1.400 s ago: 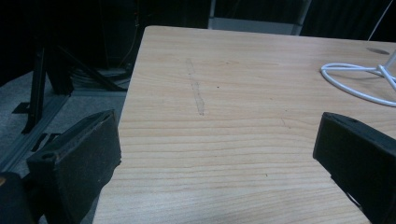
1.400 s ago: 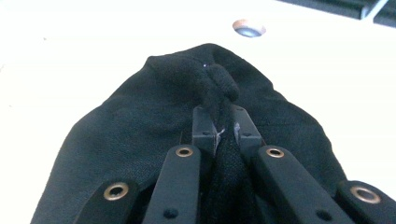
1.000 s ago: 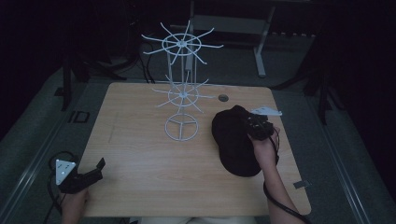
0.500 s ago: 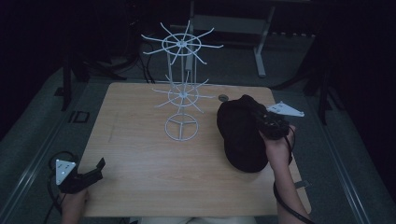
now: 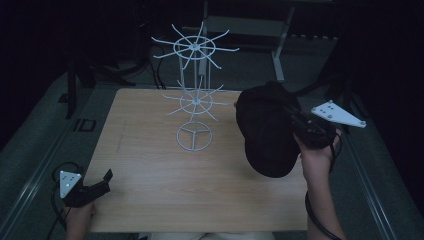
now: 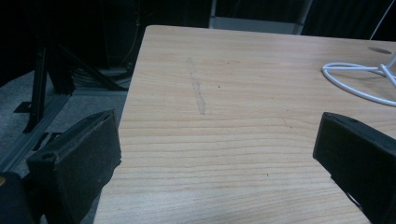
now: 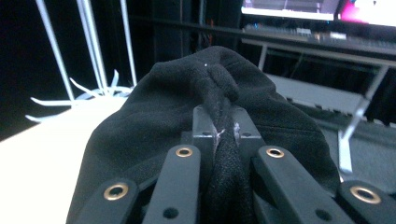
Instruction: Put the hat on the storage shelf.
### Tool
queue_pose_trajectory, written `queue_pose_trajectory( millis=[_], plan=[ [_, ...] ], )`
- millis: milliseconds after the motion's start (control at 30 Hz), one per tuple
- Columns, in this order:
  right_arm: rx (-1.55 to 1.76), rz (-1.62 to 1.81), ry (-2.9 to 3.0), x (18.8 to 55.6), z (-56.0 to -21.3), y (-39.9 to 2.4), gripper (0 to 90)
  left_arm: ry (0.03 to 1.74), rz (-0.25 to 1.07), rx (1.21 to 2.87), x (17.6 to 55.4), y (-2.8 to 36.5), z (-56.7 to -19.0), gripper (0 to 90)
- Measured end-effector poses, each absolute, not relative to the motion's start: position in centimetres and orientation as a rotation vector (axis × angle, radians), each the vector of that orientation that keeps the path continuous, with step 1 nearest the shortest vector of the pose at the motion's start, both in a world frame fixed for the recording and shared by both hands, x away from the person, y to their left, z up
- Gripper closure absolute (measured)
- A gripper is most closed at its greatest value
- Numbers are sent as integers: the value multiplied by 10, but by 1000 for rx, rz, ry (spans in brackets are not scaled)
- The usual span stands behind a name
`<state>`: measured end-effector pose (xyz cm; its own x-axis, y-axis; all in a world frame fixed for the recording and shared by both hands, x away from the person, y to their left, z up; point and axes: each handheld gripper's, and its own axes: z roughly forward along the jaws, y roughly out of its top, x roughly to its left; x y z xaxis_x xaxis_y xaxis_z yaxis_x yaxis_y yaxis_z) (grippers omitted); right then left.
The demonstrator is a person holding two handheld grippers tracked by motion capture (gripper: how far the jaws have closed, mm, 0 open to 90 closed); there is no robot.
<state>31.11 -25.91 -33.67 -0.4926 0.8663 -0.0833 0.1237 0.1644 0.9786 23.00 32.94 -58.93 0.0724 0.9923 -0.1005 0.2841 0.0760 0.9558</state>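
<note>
The right gripper (image 5: 300,125) has its jaws pressed together on a fold of the black fabric cap (image 5: 267,130), pinching the cloth between them. In the right gripper view the pinched fold (image 7: 219,93) bunches up just past the jaw tips, and the rest of the cap's crown spreads out ahead of and to both sides of the jaws. From the high view the cap hangs off the gripper above the right side of the light wooden table (image 5: 150,165), to the right of the white wire display rack (image 5: 195,100) with its radiating hook arms and ring-shaped base. The cap is near the rack's lower tier of hooks; whether it touches them cannot be told. The person's right hand (image 5: 317,155) grips the gripper from below.

The left gripper (image 5: 97,185) sits at the near left corner of the table with its jaws spread wide and nothing between them. In the left gripper view the bare wood lies between its two black pads (image 6: 79,163), with the rack's white ring base (image 6: 359,79) at the far right, well apart from the jaws.
</note>
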Motion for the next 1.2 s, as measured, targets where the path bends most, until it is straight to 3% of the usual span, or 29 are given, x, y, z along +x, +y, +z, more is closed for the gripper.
queue_pose_trajectory(
  millis=[533,933,1200],
  plan=[
    [700,1570,1641,268,-250,-232,835,1391,931,1390,230,329,-589,14],
    [589,1619,1674,274,-223,-182,835,1387,928,1390,230,329,-589,15],
    [533,1599,1735,282,-223,-152,834,1385,927,1388,230,329,-589,15]
  ],
)
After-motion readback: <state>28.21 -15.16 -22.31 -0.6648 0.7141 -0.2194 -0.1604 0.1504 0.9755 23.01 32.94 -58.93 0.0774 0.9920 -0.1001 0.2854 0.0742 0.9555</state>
